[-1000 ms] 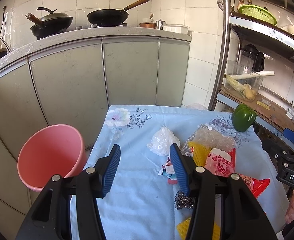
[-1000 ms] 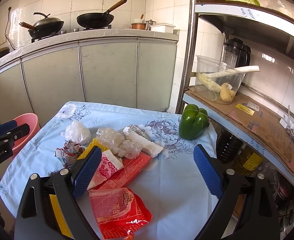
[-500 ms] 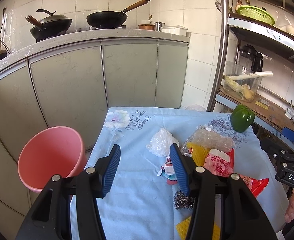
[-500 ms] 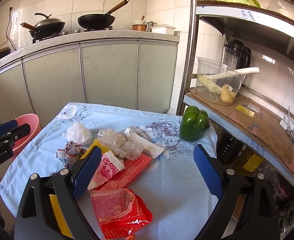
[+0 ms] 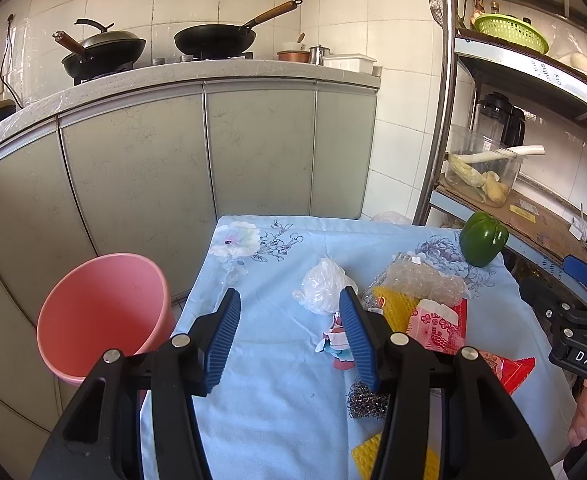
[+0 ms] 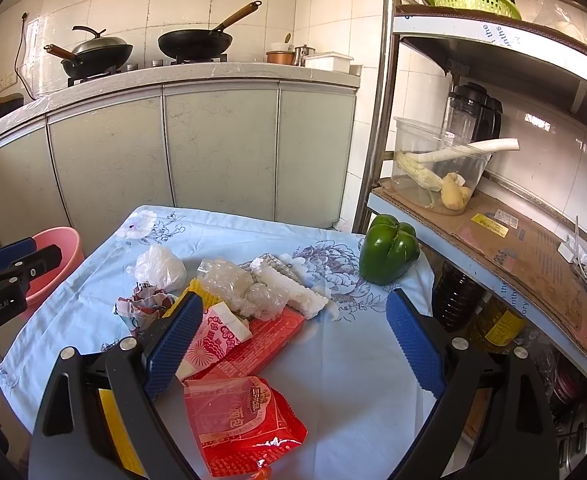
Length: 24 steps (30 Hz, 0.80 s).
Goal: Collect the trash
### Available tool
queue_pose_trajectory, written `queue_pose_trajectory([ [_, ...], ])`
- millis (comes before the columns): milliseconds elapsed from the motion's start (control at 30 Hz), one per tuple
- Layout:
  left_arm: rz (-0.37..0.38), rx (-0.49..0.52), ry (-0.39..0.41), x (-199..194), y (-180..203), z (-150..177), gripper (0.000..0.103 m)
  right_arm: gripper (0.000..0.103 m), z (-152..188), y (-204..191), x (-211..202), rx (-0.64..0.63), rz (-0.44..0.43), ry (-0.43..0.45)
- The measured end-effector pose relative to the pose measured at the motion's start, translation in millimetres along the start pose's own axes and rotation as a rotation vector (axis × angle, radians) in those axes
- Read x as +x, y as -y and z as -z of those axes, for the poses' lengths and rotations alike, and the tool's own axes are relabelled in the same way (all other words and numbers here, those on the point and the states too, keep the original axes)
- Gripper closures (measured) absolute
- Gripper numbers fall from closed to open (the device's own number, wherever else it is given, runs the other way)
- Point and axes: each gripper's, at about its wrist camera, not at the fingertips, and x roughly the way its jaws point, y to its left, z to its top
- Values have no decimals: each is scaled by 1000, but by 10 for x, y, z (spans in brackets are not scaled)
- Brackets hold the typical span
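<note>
On blue cloth point(image 6: 357, 364), crinkly red wrapper point(image 6: 241, 424), glossy pepper point(image 6: 389, 254)

Both grippers are black plastic frames with silver screw heads at the joints. The left gripper point(image 5: 289, 336) has two fingers faced with dark blue ribbed pads point(image 5: 223, 340). The right gripper point(image 6: 295, 346) is the same build, its blue pads point(image 6: 415, 346) dotted with small bumps. White lettering marks their sides: "DAS" on one, "GenRobot.AI" on the other.
</note>
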Motion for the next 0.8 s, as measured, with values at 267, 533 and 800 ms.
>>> queue_pose_trajectory([
  [267, 0, 1, 11, -34, -12, 8, 52, 10, -2, -16, -41, -10, 0, 12],
  [533, 3, -2, 17, -63, -27, 14, 52, 10, -4, -20, -74, -16, -1, 19],
  [800, 20, -5, 15, -81, -49, 22, 52, 10, 17, -28, -104, -26, -7, 18],
])
